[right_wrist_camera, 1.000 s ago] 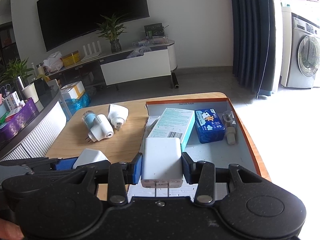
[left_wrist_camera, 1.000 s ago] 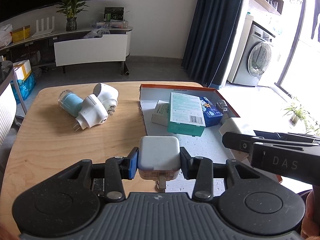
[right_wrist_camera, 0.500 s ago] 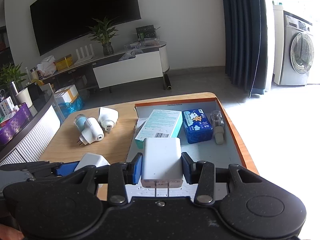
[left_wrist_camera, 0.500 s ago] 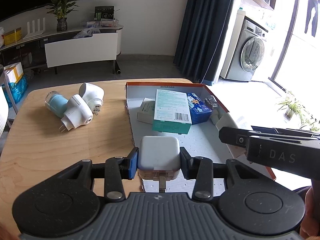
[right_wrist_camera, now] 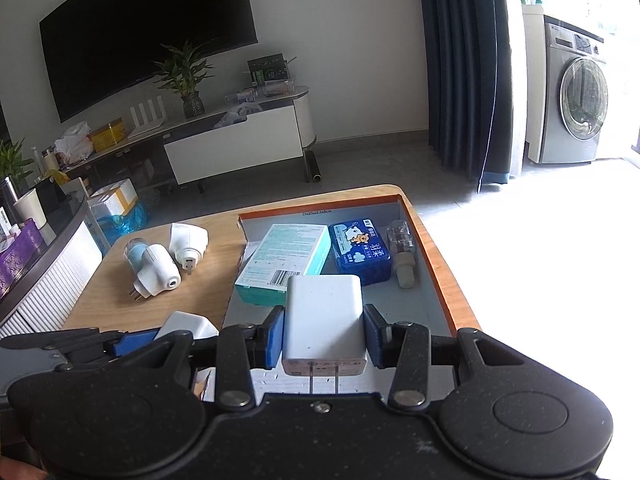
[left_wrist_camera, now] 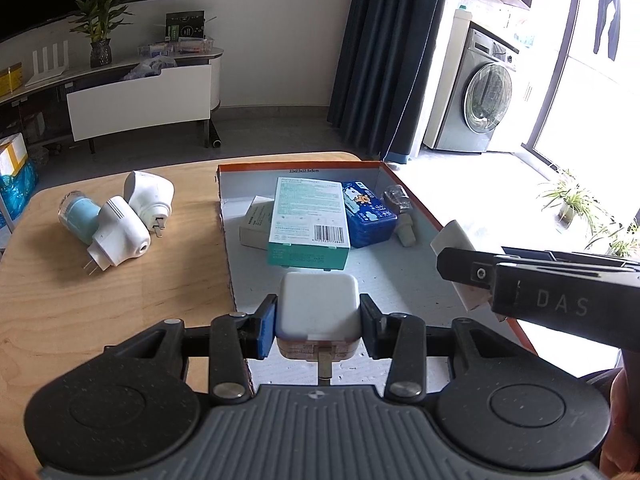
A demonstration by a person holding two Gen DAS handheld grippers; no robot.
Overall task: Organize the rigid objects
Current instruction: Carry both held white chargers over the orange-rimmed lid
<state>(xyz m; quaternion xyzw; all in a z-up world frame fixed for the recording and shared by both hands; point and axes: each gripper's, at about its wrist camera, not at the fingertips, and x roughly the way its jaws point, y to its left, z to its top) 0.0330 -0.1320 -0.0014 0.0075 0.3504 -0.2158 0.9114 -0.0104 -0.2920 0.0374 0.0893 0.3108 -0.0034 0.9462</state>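
My left gripper (left_wrist_camera: 318, 320) is shut on a square white charger (left_wrist_camera: 317, 307), held over the near left part of the orange-rimmed box (left_wrist_camera: 416, 200). My right gripper (right_wrist_camera: 323, 334) is shut on a taller white charger (right_wrist_camera: 325, 314), also above the box's near end. In the left wrist view the right gripper's black finger reaches in from the right with its charger (left_wrist_camera: 456, 248) showing behind it. In the right wrist view the left gripper and its charger (right_wrist_camera: 186, 326) sit low at the left. Inside the box lie a teal carton (left_wrist_camera: 308, 220), a blue pack (left_wrist_camera: 370, 214) and a small clear bottle (left_wrist_camera: 396, 198).
Two white plug-in devices (left_wrist_camera: 120, 220), one with a blue bottle, lie on the wooden table (left_wrist_camera: 100, 300) left of the box. Beyond the table are a TV stand (left_wrist_camera: 140, 92), a dark curtain and a washing machine (left_wrist_camera: 488, 108). A round-edged cabinet (right_wrist_camera: 48, 264) stands at the left.
Both grippers, each still holding its charger, have shifted right and a little forward over the box; the table's objects have slid leftward in both views.
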